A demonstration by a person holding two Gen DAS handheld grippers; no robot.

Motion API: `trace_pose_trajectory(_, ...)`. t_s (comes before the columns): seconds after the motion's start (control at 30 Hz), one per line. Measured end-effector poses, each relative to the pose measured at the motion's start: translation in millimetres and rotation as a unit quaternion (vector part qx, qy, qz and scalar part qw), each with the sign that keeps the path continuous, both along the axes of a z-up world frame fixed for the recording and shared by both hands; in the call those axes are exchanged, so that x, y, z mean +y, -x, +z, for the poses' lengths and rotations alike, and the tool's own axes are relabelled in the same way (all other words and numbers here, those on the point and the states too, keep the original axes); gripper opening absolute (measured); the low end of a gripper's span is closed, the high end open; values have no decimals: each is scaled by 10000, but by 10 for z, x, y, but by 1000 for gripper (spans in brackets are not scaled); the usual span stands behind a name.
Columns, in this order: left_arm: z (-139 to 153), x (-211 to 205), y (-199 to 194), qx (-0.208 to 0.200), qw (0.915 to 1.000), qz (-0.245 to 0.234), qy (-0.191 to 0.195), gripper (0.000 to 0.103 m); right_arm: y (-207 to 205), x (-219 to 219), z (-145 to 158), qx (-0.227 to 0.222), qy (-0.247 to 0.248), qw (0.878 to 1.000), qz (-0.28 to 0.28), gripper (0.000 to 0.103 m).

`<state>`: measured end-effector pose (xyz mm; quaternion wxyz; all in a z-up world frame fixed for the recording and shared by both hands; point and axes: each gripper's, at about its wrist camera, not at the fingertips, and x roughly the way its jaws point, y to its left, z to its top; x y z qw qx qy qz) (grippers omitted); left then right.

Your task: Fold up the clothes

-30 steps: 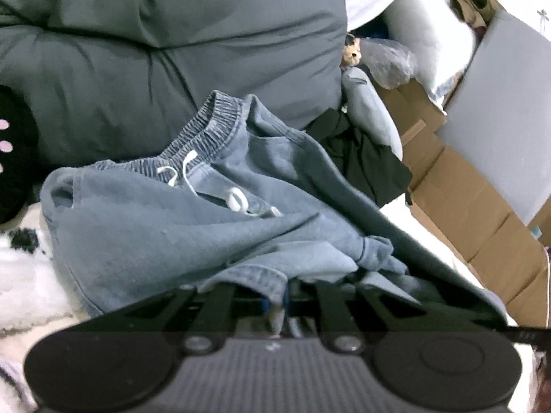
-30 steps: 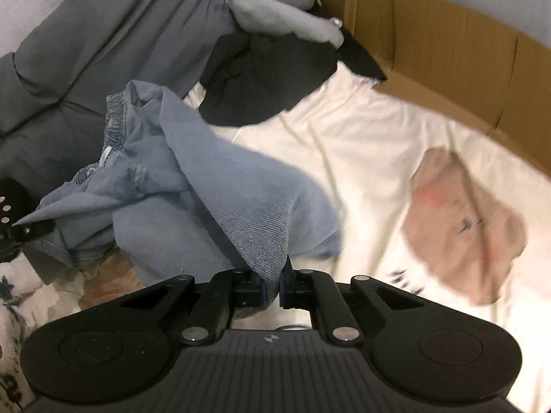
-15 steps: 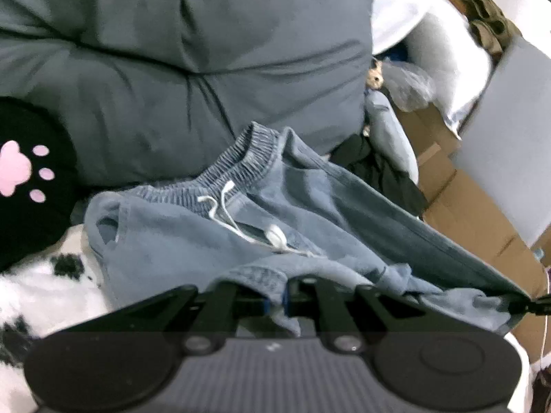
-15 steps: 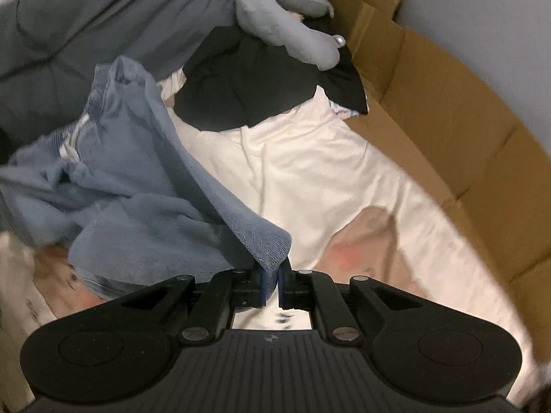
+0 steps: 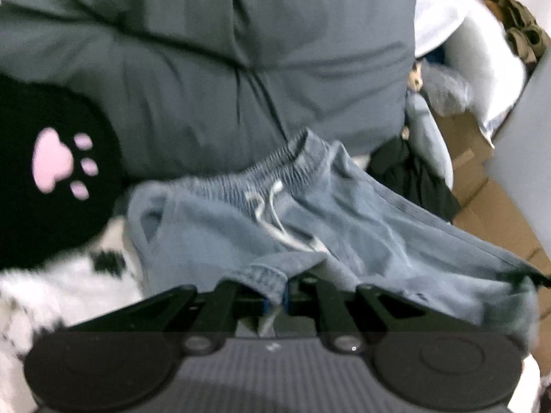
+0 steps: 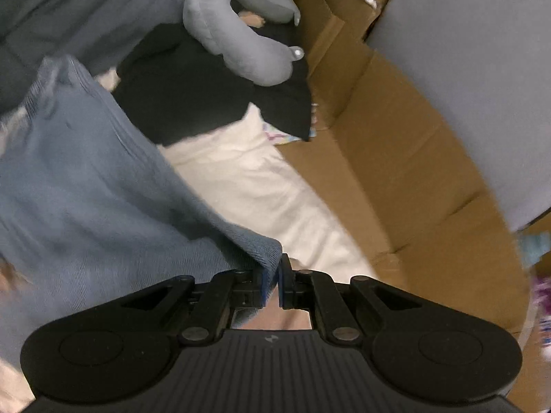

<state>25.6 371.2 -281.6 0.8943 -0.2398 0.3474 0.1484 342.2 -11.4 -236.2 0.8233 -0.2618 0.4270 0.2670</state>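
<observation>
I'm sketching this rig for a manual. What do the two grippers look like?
Both look alike. The left gripper and right gripper are matte black: a ribbed body, a round disc on each side, angular linkage arms with silver pivot screws, and two short fingers with blue pads. A small white mark sits centred on the ribbing. No cables or sleeves show.

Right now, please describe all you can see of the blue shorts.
The blue shorts look like soft, washed denim-like cloth, with a gathered elastic waistband and a white drawstring lying loose. They are crumpled and stretched between both claws: the left claw pinches one stitched hem, the right claw another edge. Their waistband end lies against the grey cushion.
</observation>
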Motion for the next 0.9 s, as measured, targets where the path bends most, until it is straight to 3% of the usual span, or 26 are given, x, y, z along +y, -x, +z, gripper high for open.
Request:
trace_pose_trajectory(0.1,7,-100,44,98,9998,-155,-80,14,42,-41,-48,12,-9,10000,-57,34)
trace_pose_trajectory(0.2,-2,-154,123,226,9996,-163,-15,16,149,-210,-47,34,-173,9994,-296,42)
trace_pose_trajectory(0.23,-17,-175,149,267,9995,-175,11,19,184,-266,-47,42,-228,9990,-376,43)
trace_pose_trajectory(0.3,-80,-236,196,345,9991,-242,10,30,255,-378,-46,57,-337,9980,-535,56)
trace_pose_trajectory(0.4,-175,-327,265,462,9983,-341,10,44,435,-592,-173,310,-561,9933,-959,61)
trace_pose_trajectory(0.5,-273,-416,283,583,9971,-485,-92,52,690,-644,-322,629,-838,9876,-1169,64)
trace_pose_trajectory(0.67,-438,-502,256,839,9938,-665,-285,53,1120,-475,-473,902,-1269,9826,-1011,64)
trace_pose_trajectory(0.9,-523,-610,184,984,9935,-499,-287,53,1723,-238,-685,1279,-1865,9709,-784,64)
